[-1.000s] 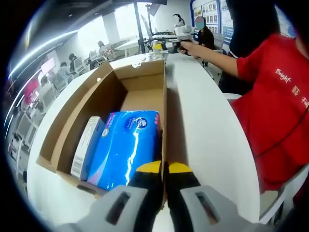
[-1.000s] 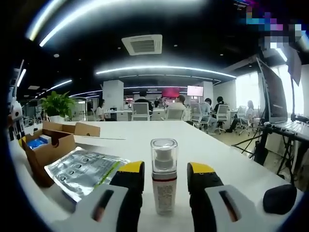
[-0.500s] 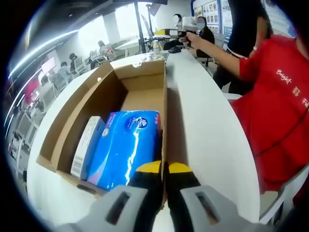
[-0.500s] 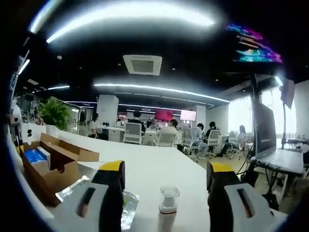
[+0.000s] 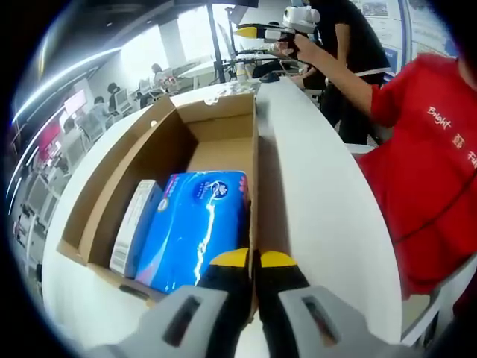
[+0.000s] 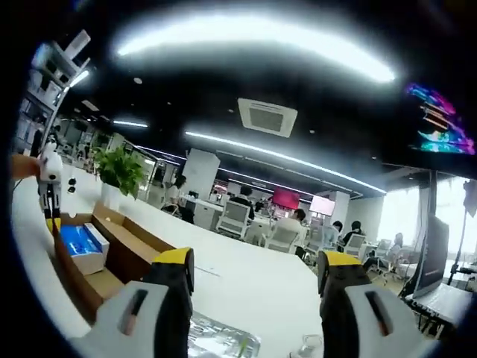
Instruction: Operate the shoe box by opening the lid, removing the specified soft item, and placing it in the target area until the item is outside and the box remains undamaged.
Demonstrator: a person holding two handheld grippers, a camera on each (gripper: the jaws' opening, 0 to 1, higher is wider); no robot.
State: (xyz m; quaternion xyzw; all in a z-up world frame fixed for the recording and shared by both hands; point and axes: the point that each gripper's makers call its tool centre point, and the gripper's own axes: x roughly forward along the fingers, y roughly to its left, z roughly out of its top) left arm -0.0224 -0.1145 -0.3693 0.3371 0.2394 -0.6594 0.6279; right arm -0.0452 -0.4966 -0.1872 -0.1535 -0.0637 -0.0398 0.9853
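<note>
An open cardboard shoe box [image 5: 223, 112] lies on the white table [image 5: 313, 194]. Inside it a soft blue tissue pack [image 5: 197, 224] lies next to a slim white carton [image 5: 134, 224]. My left gripper [image 5: 253, 261] is shut on the top edge of the box's right wall, near its front corner. At the far end of the table a hand holds my right gripper [image 5: 276, 28] high in the air. In the right gripper view that gripper [image 6: 257, 272] is open and holds nothing. The box [image 6: 119, 257], the blue pack [image 6: 78, 240] and the left gripper [image 6: 51, 186] show at the left.
A person in a red shirt [image 5: 428, 164] stands along the table's right side. A silver foil pouch [image 6: 223, 339] and the clear cap of a spray bottle [image 6: 309, 344] lie low under the right gripper. Beyond them are a potted plant [image 6: 119, 168] and seated people.
The right gripper opened off the spray bottle, rose and tilted upward, so the bottle and pouch sank to the bottom of its view. The left gripper and box stayed still.
</note>
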